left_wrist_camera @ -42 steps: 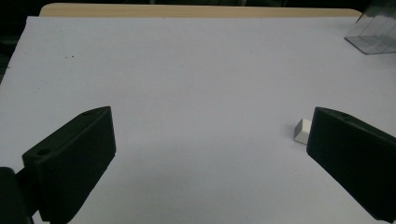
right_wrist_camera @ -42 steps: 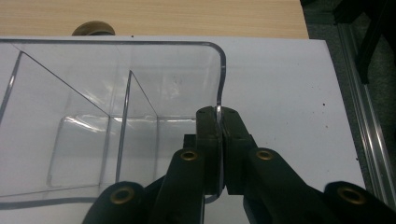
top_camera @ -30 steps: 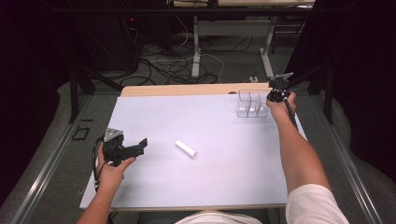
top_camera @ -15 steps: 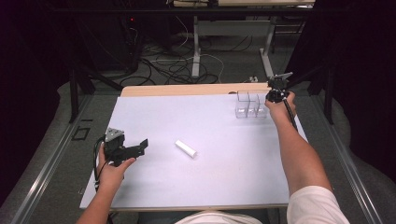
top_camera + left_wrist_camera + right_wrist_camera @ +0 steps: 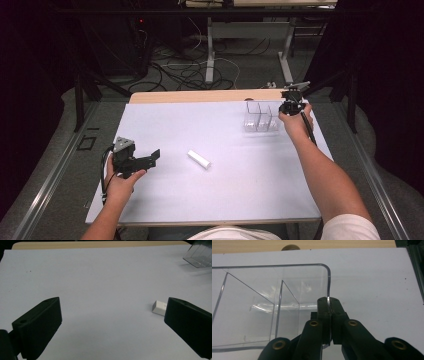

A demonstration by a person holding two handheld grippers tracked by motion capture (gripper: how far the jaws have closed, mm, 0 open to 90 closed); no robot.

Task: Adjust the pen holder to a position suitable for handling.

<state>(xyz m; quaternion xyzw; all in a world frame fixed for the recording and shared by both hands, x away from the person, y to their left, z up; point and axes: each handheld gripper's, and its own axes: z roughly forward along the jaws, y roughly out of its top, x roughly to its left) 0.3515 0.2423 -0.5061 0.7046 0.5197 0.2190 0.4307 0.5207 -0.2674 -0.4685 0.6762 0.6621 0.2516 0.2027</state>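
Note:
A clear plastic box (image 5: pixel 260 118) with compartments stands at the far right of the white table (image 5: pixel 225 200). My right gripper (image 5: pixel 289 107) is shut on its right wall; in the right gripper view the jaws (image 5: pixel 329 305) pinch the thin clear wall of the box (image 5: pixel 262 302). A small white block (image 5: pixel 199 159) lies in the middle of the table. My left gripper (image 5: pixel 151 157) rests open at the near left, pointing at the block. In the left gripper view, the left gripper (image 5: pixel 112 315) has bare table between its jaws, with the white block (image 5: pixel 159 307) beside the right jaw and the box (image 5: pixel 198 256) looking tilted.
A wooden strip (image 5: pixel 200 96) runs along the table's far edge. Beyond it are cables and table legs (image 5: pixel 210 55) on the floor. A small brown knob (image 5: pixel 290 247) sits at the far edge behind the box.
My right hand has shifted slightly toward the near side with the clear box in its grip. The left gripper and the white block have stayed put.

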